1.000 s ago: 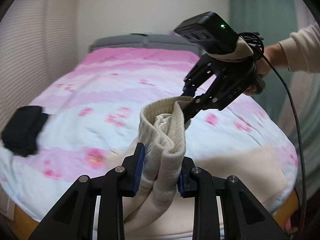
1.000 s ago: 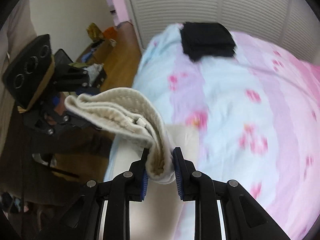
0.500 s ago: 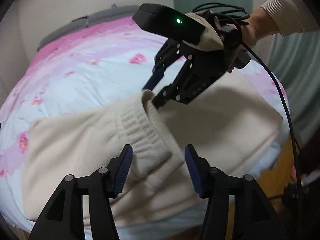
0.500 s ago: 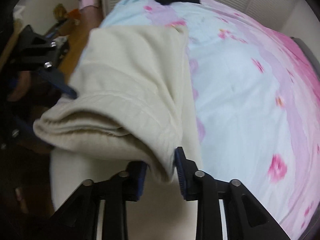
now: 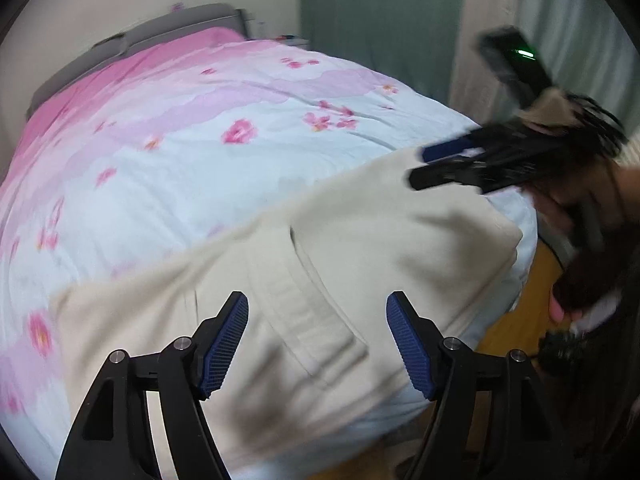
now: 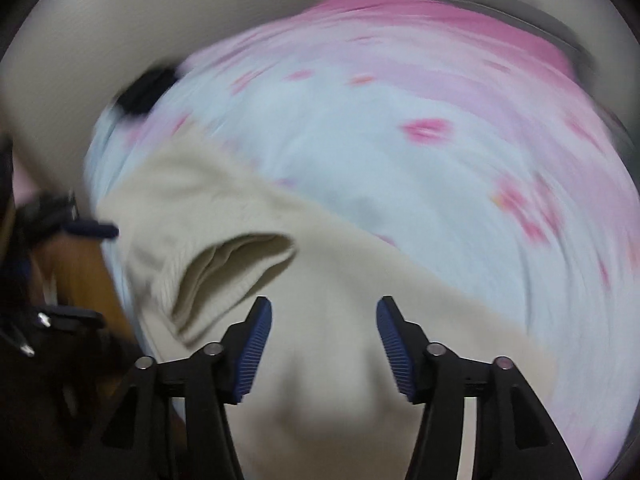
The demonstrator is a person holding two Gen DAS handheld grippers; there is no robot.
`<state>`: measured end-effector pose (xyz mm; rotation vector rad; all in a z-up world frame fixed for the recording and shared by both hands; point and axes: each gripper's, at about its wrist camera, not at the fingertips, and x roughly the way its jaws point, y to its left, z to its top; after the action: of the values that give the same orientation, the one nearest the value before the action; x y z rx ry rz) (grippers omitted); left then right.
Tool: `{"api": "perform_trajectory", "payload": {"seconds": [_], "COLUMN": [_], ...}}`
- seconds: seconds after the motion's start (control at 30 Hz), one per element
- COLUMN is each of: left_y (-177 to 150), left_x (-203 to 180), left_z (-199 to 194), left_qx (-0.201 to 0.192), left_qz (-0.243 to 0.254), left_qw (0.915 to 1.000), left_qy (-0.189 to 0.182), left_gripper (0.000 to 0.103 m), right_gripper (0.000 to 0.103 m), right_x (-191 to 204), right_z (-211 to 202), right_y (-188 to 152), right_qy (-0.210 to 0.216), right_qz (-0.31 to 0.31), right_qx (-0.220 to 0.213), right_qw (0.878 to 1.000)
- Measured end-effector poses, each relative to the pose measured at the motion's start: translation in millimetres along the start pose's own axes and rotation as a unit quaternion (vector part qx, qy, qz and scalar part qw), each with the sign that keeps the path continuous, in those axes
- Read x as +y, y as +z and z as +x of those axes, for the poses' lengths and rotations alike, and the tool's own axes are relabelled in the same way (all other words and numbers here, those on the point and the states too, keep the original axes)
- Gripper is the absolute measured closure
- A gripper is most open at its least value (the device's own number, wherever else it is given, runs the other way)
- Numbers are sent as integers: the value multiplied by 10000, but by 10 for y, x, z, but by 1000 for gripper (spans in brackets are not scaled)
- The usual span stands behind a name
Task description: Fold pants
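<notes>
The cream pants lie folded along the near edge of the bed, their ribbed waistband on top of the legs. My left gripper is open and empty just above the waistband. My right gripper is open and empty above the pants, whose waistband opening gapes to its left. In the left wrist view the right gripper hovers at the right over the far end of the pants. Both views are motion-blurred.
The bed carries a pink, white and pale blue flowered duvet. A black folded garment lies at its far corner. Wooden floor shows beside the bed. A green curtain hangs behind.
Both grippers held the waistband up a second ago. They laid it down over the legs and opened; both have now pulled back from the cloth, jaws wide.
</notes>
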<state>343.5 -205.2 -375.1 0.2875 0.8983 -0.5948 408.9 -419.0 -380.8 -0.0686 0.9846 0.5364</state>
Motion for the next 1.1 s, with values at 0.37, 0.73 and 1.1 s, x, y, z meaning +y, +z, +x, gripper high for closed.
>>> {"api": "perform_trajectory", "payload": {"seconds": [0.37,0.73,1.1], "left_y": [1448,1706,1733], "left_x": [-167,-867,-1159], "left_z": [1137,2188,2790], "left_qx": [584,1365,2018], "left_qz": [2688,3601,3296], "left_qw": [9457,8871,8800], "left_qy": [-1734,-2544,-2760], "left_gripper": [18,19,17], "right_gripper": [37,37,38], "right_x": [-91,-380,-658], "right_z": [-630,-483,-197], "right_y": [-1402,-2195,-2516], "right_qy": [-1890,-1993,-1282], "right_qz": [4794,6182,6769], "right_qx": [-1184,-1457,-1921], "right_qw": [8488,7462,6989]}}
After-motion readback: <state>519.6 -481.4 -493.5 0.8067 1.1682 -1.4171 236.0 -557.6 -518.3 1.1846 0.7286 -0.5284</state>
